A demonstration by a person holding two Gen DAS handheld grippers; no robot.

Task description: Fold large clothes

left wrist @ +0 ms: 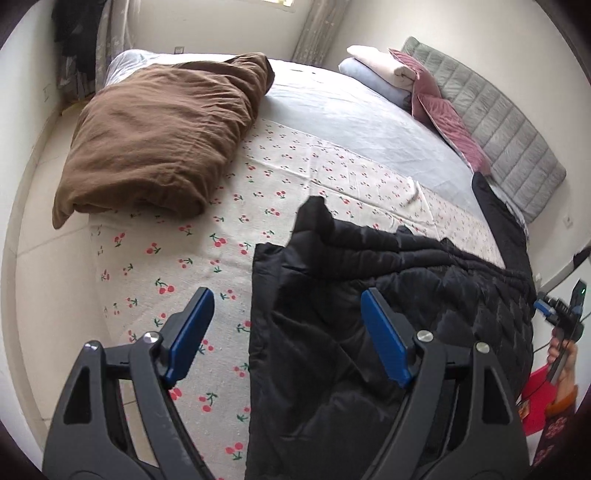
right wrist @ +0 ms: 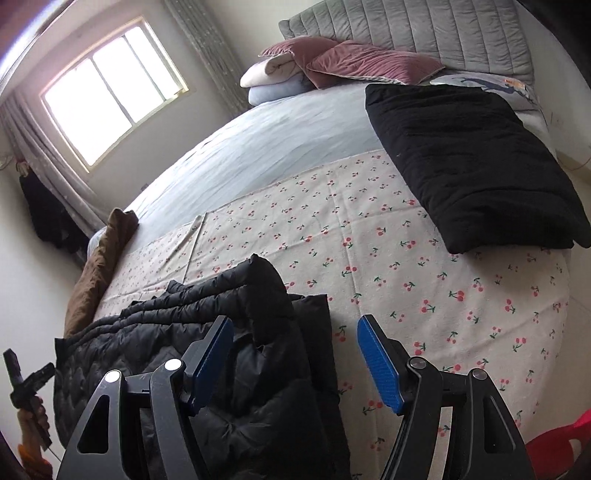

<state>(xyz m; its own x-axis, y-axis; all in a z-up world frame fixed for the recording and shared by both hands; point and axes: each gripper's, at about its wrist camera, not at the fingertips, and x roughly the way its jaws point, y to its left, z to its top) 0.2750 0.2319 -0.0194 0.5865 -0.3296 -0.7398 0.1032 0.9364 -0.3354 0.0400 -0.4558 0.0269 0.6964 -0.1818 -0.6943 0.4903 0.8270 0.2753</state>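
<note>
A black quilted puffer jacket (left wrist: 388,302) lies partly folded on the cherry-print sheet (left wrist: 192,258) near the bed's front edge. One corner of it stands up in a peak. My left gripper (left wrist: 288,334) hovers open over the jacket's left edge, its left pad above the sheet and its right pad above the jacket. In the right wrist view the same jacket (right wrist: 221,350) is at lower left. My right gripper (right wrist: 295,363) is open above the jacket's right edge, its right pad over bare sheet. Neither gripper holds anything.
A folded brown garment (left wrist: 159,136) lies at the bed's far left. A folded black garment (right wrist: 472,166) lies to the right. Pink cushions (right wrist: 354,62), folded blankets and a grey headboard (right wrist: 424,29) are at the back. Something red (right wrist: 557,443) sits low right.
</note>
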